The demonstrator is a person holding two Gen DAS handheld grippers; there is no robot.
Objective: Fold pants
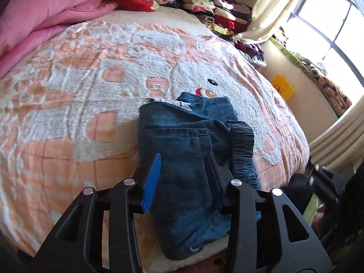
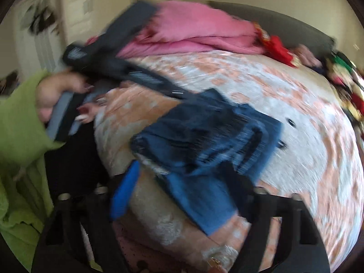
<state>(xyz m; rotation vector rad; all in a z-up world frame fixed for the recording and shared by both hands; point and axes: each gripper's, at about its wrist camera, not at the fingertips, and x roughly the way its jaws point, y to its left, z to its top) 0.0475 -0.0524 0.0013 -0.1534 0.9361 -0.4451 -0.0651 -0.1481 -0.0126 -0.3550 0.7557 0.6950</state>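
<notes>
At far left of the left wrist view a pink quilt (image 1: 45, 11) is bunching along the bed (image 1: 68, 91). Lower centre, the left tongs (image 1: 182, 177) are gaping wide around the folded pants (image 1: 182, 150). In the blurred right wrist view, the left hand (image 2: 56, 95) is gripping its handle at left; the right tongs (image 2: 182, 188), spread wide, are straddling the pants' near edge.
</notes>
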